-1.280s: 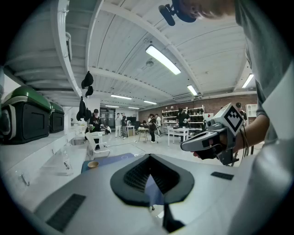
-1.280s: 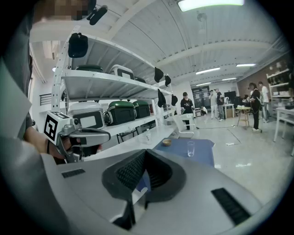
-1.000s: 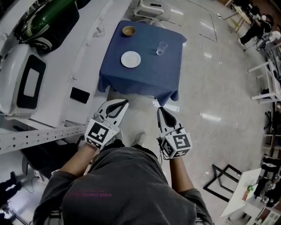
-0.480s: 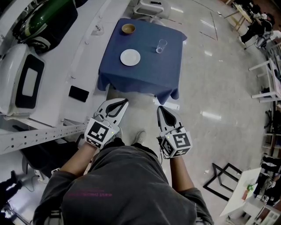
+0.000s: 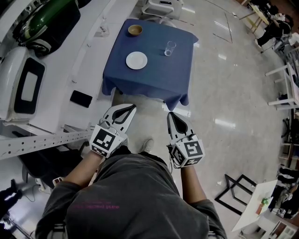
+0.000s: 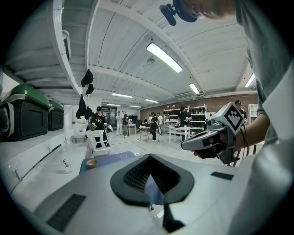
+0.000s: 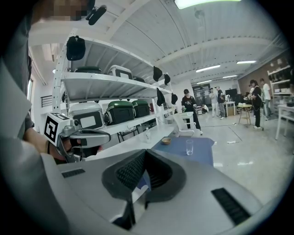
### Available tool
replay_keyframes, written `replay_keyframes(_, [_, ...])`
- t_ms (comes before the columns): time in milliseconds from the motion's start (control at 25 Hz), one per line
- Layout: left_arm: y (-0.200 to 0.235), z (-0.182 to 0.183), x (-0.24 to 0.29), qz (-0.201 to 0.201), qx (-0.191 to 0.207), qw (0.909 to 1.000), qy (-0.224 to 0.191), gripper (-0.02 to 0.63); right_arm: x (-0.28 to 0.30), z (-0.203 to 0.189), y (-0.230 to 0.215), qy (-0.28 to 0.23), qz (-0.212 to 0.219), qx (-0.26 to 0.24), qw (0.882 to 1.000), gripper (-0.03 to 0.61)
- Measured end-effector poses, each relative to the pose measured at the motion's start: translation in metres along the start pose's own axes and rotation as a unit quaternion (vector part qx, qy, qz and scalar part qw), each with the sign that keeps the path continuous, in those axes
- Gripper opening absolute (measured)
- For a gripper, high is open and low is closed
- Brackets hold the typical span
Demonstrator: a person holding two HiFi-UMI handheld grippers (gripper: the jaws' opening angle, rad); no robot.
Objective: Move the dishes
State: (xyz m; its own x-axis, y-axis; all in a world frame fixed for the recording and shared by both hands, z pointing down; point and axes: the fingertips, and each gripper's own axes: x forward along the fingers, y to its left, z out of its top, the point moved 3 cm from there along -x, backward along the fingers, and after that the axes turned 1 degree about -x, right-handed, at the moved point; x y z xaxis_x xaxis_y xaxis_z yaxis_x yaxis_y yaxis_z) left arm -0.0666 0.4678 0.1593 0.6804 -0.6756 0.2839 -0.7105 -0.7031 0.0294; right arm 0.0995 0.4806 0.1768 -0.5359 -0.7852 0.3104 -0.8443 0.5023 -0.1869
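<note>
1. The left gripper (image 5: pixel 127 111) was clenched on nothing. Its jaws met at the tips, with only air in the dark pocket behind them, and it was held low in front of the person, pointing toward the far side.
2. The right gripper (image 5: pixel 173 119) was also clenched and empty. It sat level with the left one and apart from it, with the person's shoe (image 5: pixel 148 146) on the floor between them.
3. Both grippers were well short of the worktop (image 5: pixel 184 74), a small square table draped in a blue cloth (image 5: pixel 154 79) that hung over its near edge.
4. On the cloth, the white plate (image 5: pixel 136 60) lay toward the near left, flat and bare.
5. The glass (image 5: pixel 170 47) stood upright toward the far right, well apart from the plate.
6. The wooden bowl (image 5: pixel 135 30) sat at the far left corner, apart from both.
7. The left gripper view showed the bowl (image 6: pixel 92 163) at the cloth's left edge. A faint pale oval to its right was probably the plate, though it was too dim to be sure.
8. The right gripper view showed the glass (image 7: pixel 189 147) upright, with the bowl (image 7: pixel 166 141) left of it and farther off.
9. Left of the worktop ran a long white shelf (image 5: pixel 88 56) carrying a green case (image 5: pixel 51 18) and a white case (image 5: pixel 25 88). A flat black object (image 5: pixel 81 98) lay on the shelf near the cloth's near corner.
10. A white chair (image 5: pixel 161 8) stood just past the worktop's far edge.
</note>
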Motion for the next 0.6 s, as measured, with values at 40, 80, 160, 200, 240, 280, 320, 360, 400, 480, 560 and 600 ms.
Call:
replay_keyframes(40, [-0.002, 0.0, 0.001, 0.002, 0.0, 1.0, 0.001, 0.0, -0.001, 0.0, -0.002, 0.0, 0.002, 0.0, 1.0, 0.003])
replay_keyframes(80, [-0.005, 0.0, 0.003, 0.003, 0.0, 1.0, 0.001, 0.0, -0.003, -0.001, -0.004, -0.001, 0.005, -0.001, 1.0, 0.003])
replay_keyframes(160, [-0.012, 0.001, 0.006, 0.005, 0.0, 1.0, 0.0, 0.001, -0.006, -0.003, -0.008, 0.0, 0.01, -0.002, 1.0, 0.003])
replay_keyframes(200, [-0.015, 0.001, 0.008, 0.007, -0.001, 1.0, 0.0, 0.002, -0.008, -0.004, -0.011, 0.0, 0.012, -0.002, 1.0, 0.003])
replay_keyframes(240, [-0.019, 0.0, 0.009, 0.009, -0.001, 1.0, 0.0, 0.0, -0.01, -0.005, -0.014, 0.0, 0.014, -0.002, 1.0, 0.003])
replay_keyframes(280, [-0.023, 0.0, 0.011, 0.011, -0.001, 0.9999, 0.001, 0.002, -0.012, -0.006, -0.017, 0.001, 0.016, -0.002, 1.0, 0.003])
replay_keyframes(320, [-0.028, 0.0, 0.012, 0.013, 0.0, 0.9999, 0.001, 0.001, -0.015, -0.007, -0.021, 0.001, 0.018, -0.002, 1.0, 0.003])
replay_keyframes(360, [-0.032, 0.0, 0.014, 0.015, 0.0, 0.9999, 0.002, 0.001, -0.018, -0.009, -0.024, 0.001, 0.02, -0.002, 1.0, 0.003])
replay_keyframes(400, [-0.037, 0.0, 0.015, 0.017, 0.0, 0.9998, 0.002, 0.001, -0.021, -0.01, -0.027, 0.001, 0.022, -0.002, 1.0, 0.003])
replay_keyframes(480, [-0.045, 0.0, 0.016, 0.023, 0.001, 0.9997, 0.002, 0.001, -0.027, -0.012, -0.032, 0.001, 0.027, -0.003, 1.0, 0.003])
replay_keyframes(560, [-0.054, -0.002, 0.017, 0.028, 0.0, 0.9996, 0.004, 0.001, -0.033, -0.015, -0.036, 0.001, 0.032, -0.004, 0.999, 0.003])
replay_keyframes(600, [-0.058, -0.003, 0.017, 0.03, -0.001, 0.9995, 0.005, 0.0, -0.035, -0.017, -0.038, 0.002, 0.033, -0.005, 0.999, 0.003])
